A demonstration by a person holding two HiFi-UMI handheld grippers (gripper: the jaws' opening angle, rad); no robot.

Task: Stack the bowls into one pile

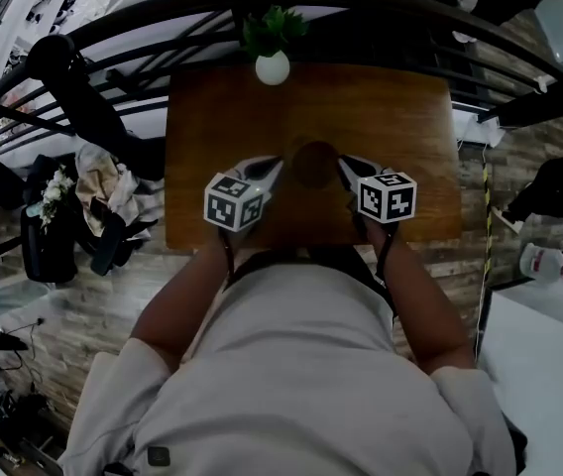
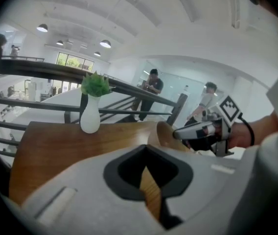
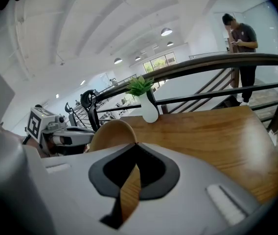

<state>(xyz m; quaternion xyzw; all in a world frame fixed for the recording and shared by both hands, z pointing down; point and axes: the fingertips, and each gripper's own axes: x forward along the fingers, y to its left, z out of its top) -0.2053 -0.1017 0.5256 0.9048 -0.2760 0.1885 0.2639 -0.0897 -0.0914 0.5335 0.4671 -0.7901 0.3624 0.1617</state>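
The left gripper [image 1: 272,170], fingers pressed together, sits at 9 o'clock of the bowl [image 1: 313,164]. The bowl stands mid-table [image 1: 202,117]. It is wooden, and I judge it light, rigid, smooth and not brittle, so grip it by the thin rim. The right gripper [image 1: 347,168], fingers likewise together, sits at 3 o'clock. Count: one bowl visible, possibly nested; one vase [image 1: 273,67] at 12 o'clock; two grippers.

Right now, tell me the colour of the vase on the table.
The vase is white; it shows best in the left gripper view.
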